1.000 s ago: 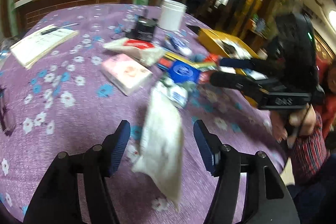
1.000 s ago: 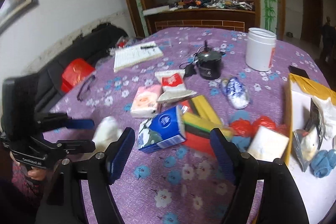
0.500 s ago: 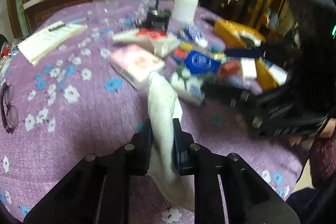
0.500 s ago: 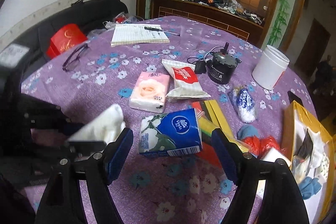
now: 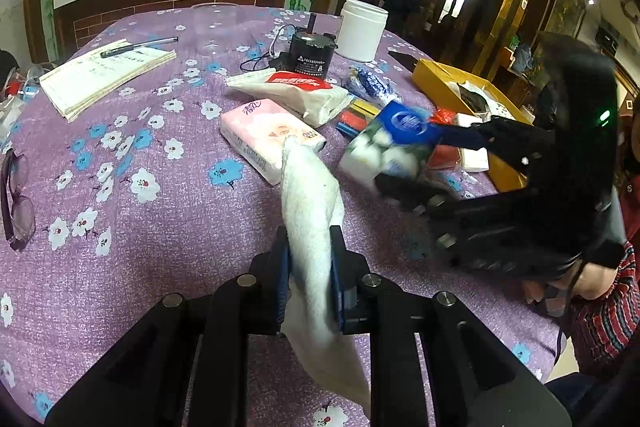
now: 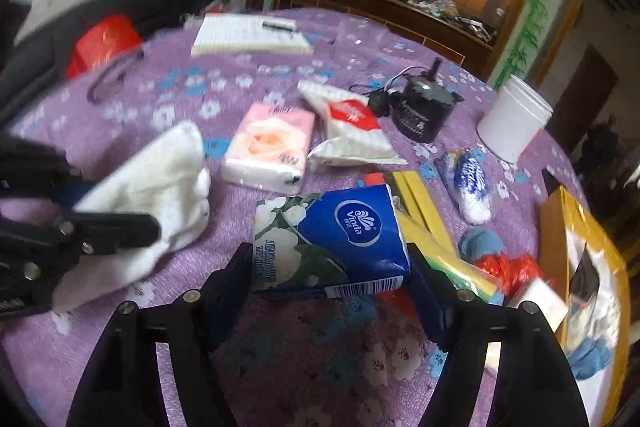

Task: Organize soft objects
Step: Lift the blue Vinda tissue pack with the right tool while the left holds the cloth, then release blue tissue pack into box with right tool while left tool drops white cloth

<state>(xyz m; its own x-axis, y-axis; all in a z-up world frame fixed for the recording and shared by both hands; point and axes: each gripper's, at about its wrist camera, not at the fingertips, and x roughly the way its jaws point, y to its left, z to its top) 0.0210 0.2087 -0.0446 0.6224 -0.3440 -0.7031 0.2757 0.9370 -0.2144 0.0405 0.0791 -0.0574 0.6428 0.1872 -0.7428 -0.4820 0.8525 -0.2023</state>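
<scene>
White towel [image 5: 310, 203], soft, crumpled, hanging limp.

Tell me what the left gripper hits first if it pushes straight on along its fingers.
Probably the pink tissue pack: the left gripper, shut on the white towel, points at it, and the towel's tip already overlaps it. Depth is unclear.

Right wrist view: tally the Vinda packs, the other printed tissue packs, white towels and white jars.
Vinda packs: 2 (big, small)
Other printed packs: 2 (pink, red-white)
Towels: 1
Jars: 1
Total: 6
</scene>
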